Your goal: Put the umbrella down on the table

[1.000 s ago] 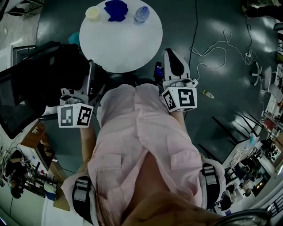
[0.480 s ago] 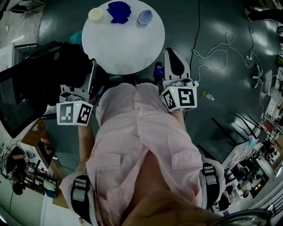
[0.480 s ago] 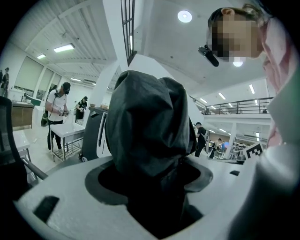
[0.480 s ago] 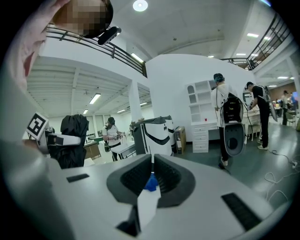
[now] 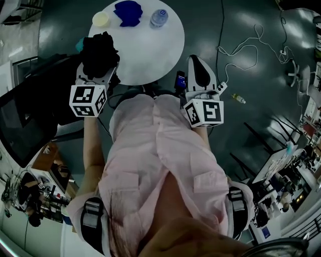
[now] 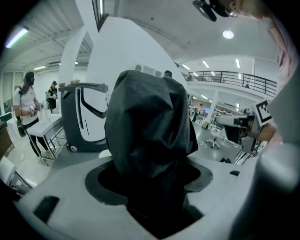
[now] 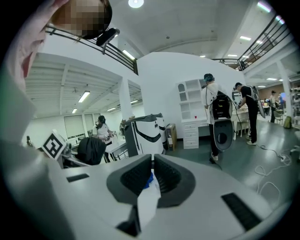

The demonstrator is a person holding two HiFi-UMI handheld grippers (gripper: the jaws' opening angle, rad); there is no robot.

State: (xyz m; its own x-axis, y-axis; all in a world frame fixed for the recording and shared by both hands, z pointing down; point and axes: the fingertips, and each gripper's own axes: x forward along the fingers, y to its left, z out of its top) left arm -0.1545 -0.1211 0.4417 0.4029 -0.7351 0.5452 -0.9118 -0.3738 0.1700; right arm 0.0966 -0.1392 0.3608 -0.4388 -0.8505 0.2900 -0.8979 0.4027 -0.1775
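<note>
Up and across it has been swung: the umbrella (image 5: pixel 99 47), low by the person's hip half a second ago, is now seen over the left rim of the round table (image 5: pixel 145 50). Whether it touches the top cannot be told. It is folded, black, and clamped firmly between the jaws of the left gripper (image 5: pixel 98 73), its bunched fabric filling that gripper's view. Beyond it on the table, a yellow cup (image 5: pixel 100 19), a blue cloth (image 5: pixel 128 12) and a bottle (image 5: pixel 159 17) are lined up along the far edge. The right gripper (image 5: pixel 196 75) has been kept by the table's near right edge, jaws almost together, a thin white-and-blue slip (image 7: pixel 149 187) pinched between them.
</note>
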